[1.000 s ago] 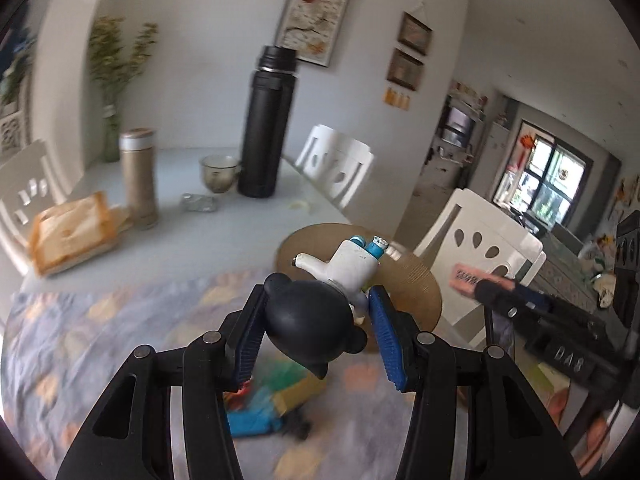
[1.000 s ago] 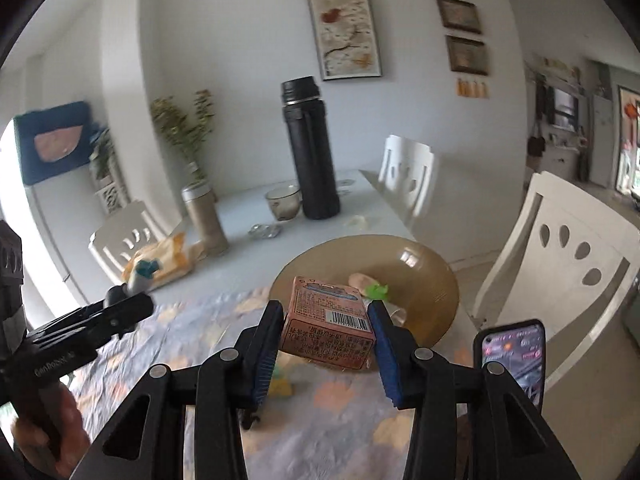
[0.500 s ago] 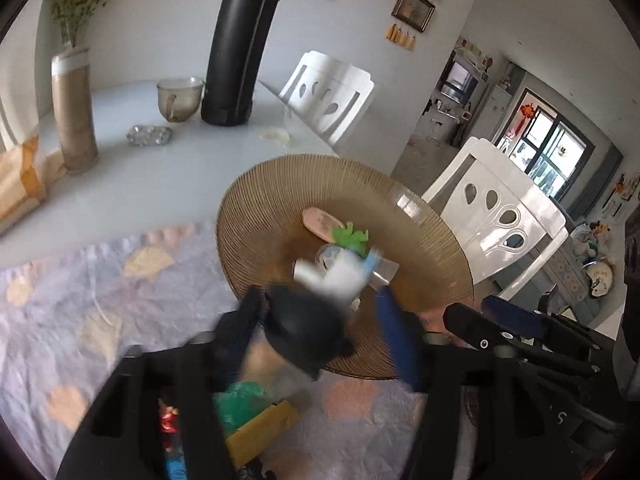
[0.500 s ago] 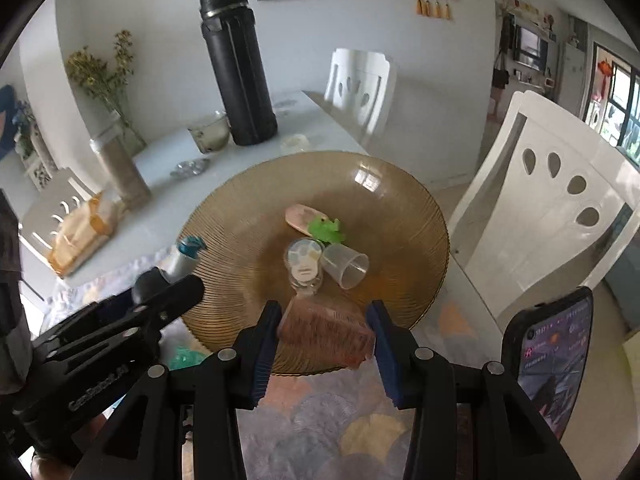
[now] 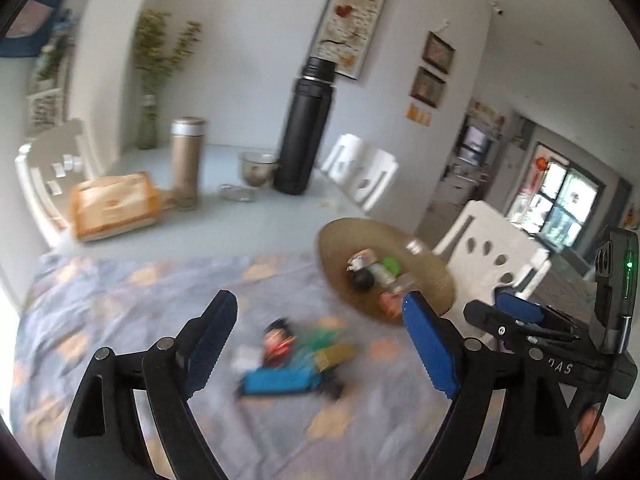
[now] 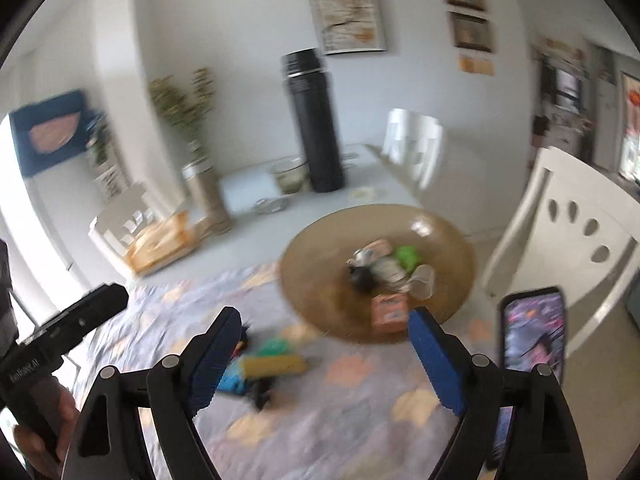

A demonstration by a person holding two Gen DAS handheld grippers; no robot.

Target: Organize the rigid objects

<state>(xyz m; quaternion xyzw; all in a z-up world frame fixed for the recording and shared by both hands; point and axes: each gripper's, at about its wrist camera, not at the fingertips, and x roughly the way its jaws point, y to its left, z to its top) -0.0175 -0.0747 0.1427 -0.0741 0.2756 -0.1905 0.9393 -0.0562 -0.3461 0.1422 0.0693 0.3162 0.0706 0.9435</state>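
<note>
Both views are blurred. A brown ribbed plate (image 6: pixel 320 288) (image 5: pixel 432 276) holds the black-and-white toy (image 6: pixel 362 274) (image 5: pixel 360 276), the orange carton (image 6: pixel 388 312), a clear cup (image 6: pixel 422 278), a green piece (image 6: pixel 408 256) and other small items. A cluster of toys lies on the patterned cloth: a blue piece (image 5: pixel 276 380), a yellow block (image 6: pixel 274 364) and a small figure (image 5: pixel 278 340). My left gripper (image 5: pixel 320 344) is open and empty above the cluster. My right gripper (image 6: pixel 324 360) is open and empty, near the plate's front edge.
A tall black flask (image 5: pixel 306 128), a glass bowl (image 5: pixel 256 170), a tan tumbler (image 5: pixel 186 160) and a bread bag (image 5: pixel 114 204) stand at the back of the table. White chairs (image 6: pixel 568 232) stand on the right. A phone (image 6: pixel 532 336) is mounted by my right gripper.
Both grippers have opened: the black-and-white toy and the orange carton now lie on the plate. Both grippers have pulled back and up from the plate.
</note>
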